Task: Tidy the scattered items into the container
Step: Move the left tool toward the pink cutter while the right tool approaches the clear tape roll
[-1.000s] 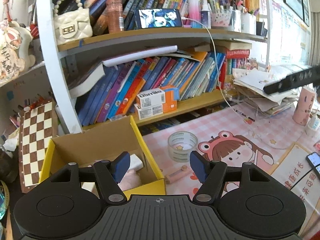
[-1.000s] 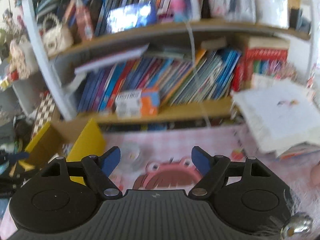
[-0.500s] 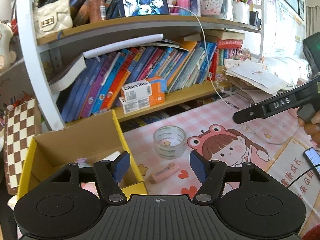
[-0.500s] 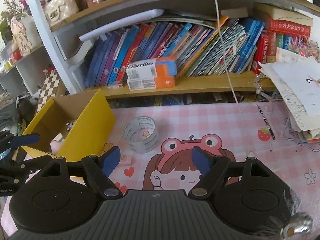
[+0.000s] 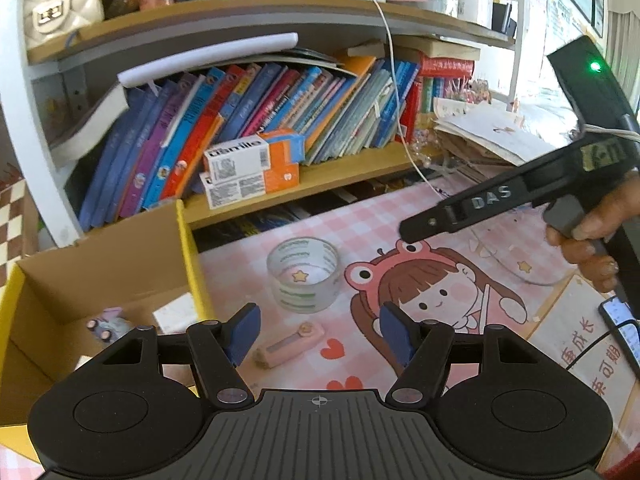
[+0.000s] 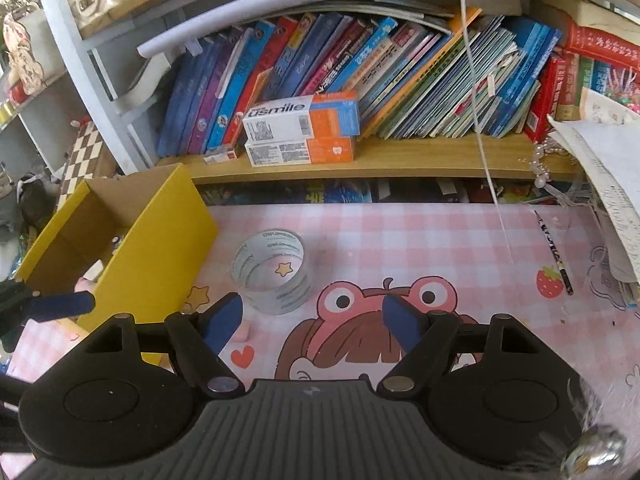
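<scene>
Both grippers are spread wide with nothing between the fingers: the left gripper (image 5: 319, 334) hangs above a small pink stick-shaped item (image 5: 289, 346) on the pink desk mat (image 6: 400, 236), the right gripper (image 6: 312, 322) above the mat near the clear tape roll (image 6: 271, 276). Only the left wrist view looks into the yellow box (image 5: 188, 236), showing a small lilac toy (image 5: 107, 322) and white paper inside, plus the person's hand (image 5: 596, 232) on the right tool. Only the right wrist view shows a pencil (image 6: 554, 256) lying far right.

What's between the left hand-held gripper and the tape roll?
Only bare pink mat. Left wrist view: left hand-held gripper is open; tape roll sits ahead, pink eraser off to the side.
</scene>
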`<state>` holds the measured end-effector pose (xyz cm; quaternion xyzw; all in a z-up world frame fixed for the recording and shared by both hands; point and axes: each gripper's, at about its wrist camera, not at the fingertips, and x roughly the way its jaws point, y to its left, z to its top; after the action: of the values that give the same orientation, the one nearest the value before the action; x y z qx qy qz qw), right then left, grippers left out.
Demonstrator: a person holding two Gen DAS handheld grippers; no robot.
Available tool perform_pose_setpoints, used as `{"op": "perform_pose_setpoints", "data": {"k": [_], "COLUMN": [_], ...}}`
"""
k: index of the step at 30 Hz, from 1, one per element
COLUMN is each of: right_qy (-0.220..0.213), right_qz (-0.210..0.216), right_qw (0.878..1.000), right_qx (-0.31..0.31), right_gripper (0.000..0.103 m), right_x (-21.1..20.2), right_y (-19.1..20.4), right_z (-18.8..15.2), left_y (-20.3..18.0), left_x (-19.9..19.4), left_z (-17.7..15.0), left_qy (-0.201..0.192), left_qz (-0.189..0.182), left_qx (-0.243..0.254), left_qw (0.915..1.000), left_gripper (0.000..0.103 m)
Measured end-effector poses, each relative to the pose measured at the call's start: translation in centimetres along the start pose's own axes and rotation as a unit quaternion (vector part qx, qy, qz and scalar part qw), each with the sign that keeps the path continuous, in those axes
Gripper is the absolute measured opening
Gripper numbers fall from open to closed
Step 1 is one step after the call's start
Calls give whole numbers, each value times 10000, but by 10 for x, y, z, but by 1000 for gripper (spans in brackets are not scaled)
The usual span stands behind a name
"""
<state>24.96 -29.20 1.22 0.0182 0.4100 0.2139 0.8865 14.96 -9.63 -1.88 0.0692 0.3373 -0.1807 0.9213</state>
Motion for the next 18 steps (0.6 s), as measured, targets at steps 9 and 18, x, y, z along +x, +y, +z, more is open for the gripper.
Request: {"op": "perform_pose_setpoints", "data": {"k": [9,18], "right_qy": [184,348], "right_qz": [149,138], "right_qw": [9997,9992], "right_qx": [-94,-102], "right_gripper": [71,65], "right_x": [34,64], "right_y": [-4,-9], "right_z": [10,18], "left_y": [-9,-13], "left_x": [34,60], "left_z": [0,-3], "left_qy": [233,430], "left_qz": [15,28], "left_qx": [38,34], "left_qw": [9997,9991], "left_gripper": [66,66]}}
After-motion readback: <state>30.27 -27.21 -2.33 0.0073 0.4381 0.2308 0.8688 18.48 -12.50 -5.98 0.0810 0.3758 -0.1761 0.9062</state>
